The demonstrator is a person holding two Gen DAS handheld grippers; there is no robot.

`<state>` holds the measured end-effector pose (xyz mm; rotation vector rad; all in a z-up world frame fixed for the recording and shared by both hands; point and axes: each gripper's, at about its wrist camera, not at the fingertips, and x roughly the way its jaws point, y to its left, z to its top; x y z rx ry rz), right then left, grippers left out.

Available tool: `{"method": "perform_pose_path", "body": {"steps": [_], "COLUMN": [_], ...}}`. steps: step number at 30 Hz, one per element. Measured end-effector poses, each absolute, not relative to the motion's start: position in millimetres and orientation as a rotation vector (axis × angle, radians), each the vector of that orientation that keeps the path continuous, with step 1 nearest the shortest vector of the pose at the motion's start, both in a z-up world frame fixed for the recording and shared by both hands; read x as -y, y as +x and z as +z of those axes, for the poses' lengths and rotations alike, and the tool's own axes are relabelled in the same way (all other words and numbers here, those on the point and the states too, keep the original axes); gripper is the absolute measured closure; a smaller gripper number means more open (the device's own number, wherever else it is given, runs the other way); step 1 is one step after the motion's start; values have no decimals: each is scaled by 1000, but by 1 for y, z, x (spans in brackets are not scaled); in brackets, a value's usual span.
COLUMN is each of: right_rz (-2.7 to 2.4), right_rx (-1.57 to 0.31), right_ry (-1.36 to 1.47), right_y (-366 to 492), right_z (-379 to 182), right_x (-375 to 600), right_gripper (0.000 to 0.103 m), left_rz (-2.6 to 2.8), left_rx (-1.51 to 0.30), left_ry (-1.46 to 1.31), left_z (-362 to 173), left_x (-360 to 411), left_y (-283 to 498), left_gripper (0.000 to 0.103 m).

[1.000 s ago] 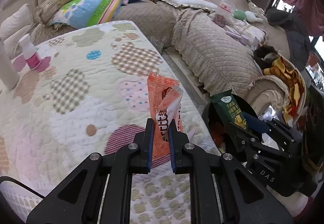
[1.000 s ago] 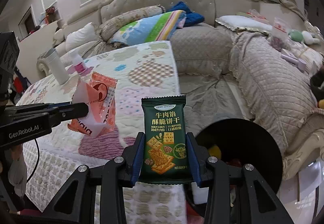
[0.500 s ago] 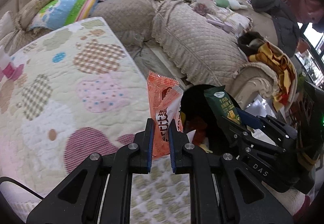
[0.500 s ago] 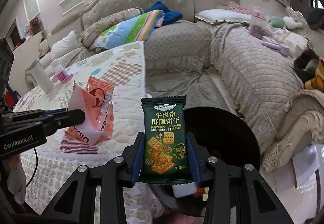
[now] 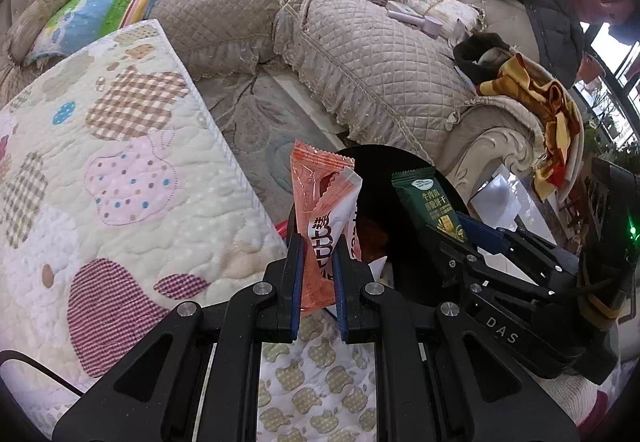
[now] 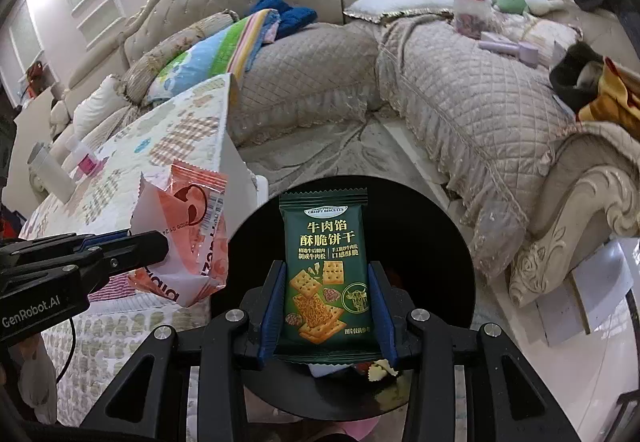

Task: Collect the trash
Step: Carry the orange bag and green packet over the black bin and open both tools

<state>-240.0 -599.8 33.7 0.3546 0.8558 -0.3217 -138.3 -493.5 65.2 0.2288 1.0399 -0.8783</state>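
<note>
Black tool [image 5: 316, 274], blue pads [image 6: 267, 316], silver screws

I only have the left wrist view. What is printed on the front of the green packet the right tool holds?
Observer: The dark green foil biscuit packet shows square crackers and a small bull emblem.
Operator: Is it over the bin?
Observer: Yes, the round black trash bin opens right behind it, with scraps visible inside.
Operator: And my orange wrapper?
Observer: The torn orange plastic snack wrapper has a barcode on its back, and the left tool holds it at the bin's left edge.
</note>
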Motion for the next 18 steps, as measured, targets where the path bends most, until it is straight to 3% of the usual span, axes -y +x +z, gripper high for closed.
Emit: {"method": "perform_pose_path", "body": {"steps": [12,14,16,18], "right_rz": [-355,-360,-367,-373], "right_rx": [-869,-869,-863,-860], "right_ry": [390,394,399,402], "right_y": [-238,-238,-240,-241], "right_z": [25,25,26,27], "right_x": [611,613,614,613], "right_gripper": [64,59,55,54], "left_rz": [-899,-917,-928,-935], "left_rx": [-1053,-1056,-1050,-1049], "left_ry": [223,212,208,198], "left_z": [57,57,58,59], "left_x": [506,507,508,507], "left_y": [-137,-138,-138,-138], "left_gripper": [91,90,84,62]}}
